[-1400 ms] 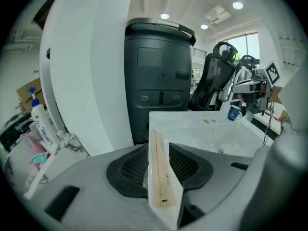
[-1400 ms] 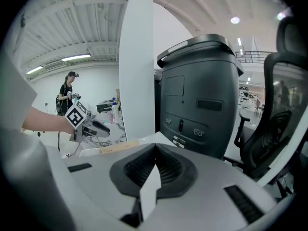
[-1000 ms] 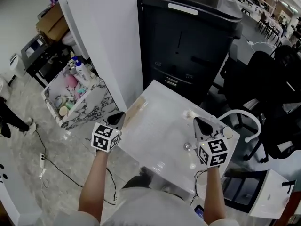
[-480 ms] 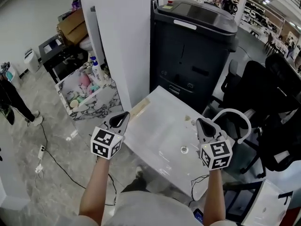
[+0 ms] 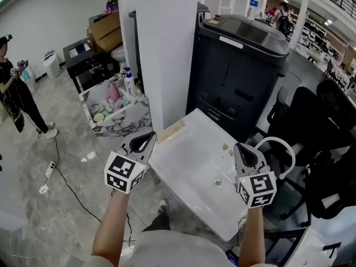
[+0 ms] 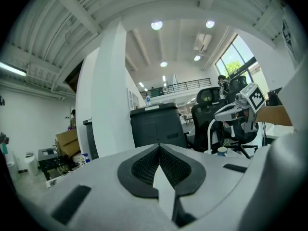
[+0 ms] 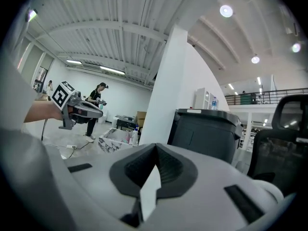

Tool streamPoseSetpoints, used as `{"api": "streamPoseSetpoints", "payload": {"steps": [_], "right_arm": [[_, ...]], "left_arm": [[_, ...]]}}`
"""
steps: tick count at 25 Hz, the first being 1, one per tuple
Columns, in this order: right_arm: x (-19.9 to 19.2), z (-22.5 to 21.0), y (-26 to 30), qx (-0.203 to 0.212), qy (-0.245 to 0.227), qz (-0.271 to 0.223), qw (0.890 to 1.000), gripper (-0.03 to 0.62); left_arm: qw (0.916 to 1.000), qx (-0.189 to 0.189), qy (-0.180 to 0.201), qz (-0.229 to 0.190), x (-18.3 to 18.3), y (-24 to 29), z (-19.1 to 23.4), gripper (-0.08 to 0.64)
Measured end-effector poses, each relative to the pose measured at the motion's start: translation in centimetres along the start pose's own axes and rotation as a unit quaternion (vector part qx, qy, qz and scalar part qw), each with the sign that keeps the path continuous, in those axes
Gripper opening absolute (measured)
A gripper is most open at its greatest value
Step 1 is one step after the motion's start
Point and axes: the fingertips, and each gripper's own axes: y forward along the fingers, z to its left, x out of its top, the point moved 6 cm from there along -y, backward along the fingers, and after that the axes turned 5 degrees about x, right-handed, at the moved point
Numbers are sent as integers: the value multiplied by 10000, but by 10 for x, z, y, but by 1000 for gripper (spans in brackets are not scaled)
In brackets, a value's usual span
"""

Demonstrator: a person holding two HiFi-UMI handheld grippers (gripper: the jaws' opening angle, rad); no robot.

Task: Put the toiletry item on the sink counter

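Grippers empty, pick-up yet to come

Both tools hang over the near end of the white sink counter (image 5: 183,154). The left gripper (image 5: 143,142) is at its left edge and the right gripper (image 5: 243,151) is above the basin, near the drain (image 5: 217,182). Each gripper's own view shows its jaws pressed together with nothing between them.

The toiletries sit well apart from the counter, in a marble-patterned box (image 5: 129,118) on the floor beside the white pillar (image 5: 167,49). Among them is a white bottle with a blue top (image 5: 128,81); the other items are too small to name, though one looks pink.

The step in hand reads as the approach, before any grasp. The next move would call for swinging one gripper left and down to the box, opening its jaws, and closing them round one upright item
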Motion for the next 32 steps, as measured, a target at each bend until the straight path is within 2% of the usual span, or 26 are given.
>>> {"api": "streamPoseSetpoints", "payload": {"steps": [8, 15, 24, 32], "right_arm": [[19, 6, 1, 170, -123, -218, 9995, -3], [25, 1, 3, 106, -154, -272, 9995, -3], [31, -2, 7, 86, -168, -433, 9989, -5], [27, 5, 12, 182, -153, -377, 9990, -5]], "left_arm": [[9994, -55, 204, -265, 26, -8, -8, 11], [9987, -124, 292, -409, 39, 1, -11, 11], [9985, -110, 273, -461, 43, 1, -9, 11], [9989, -46, 244, -403, 38, -4, -6, 11]]}}
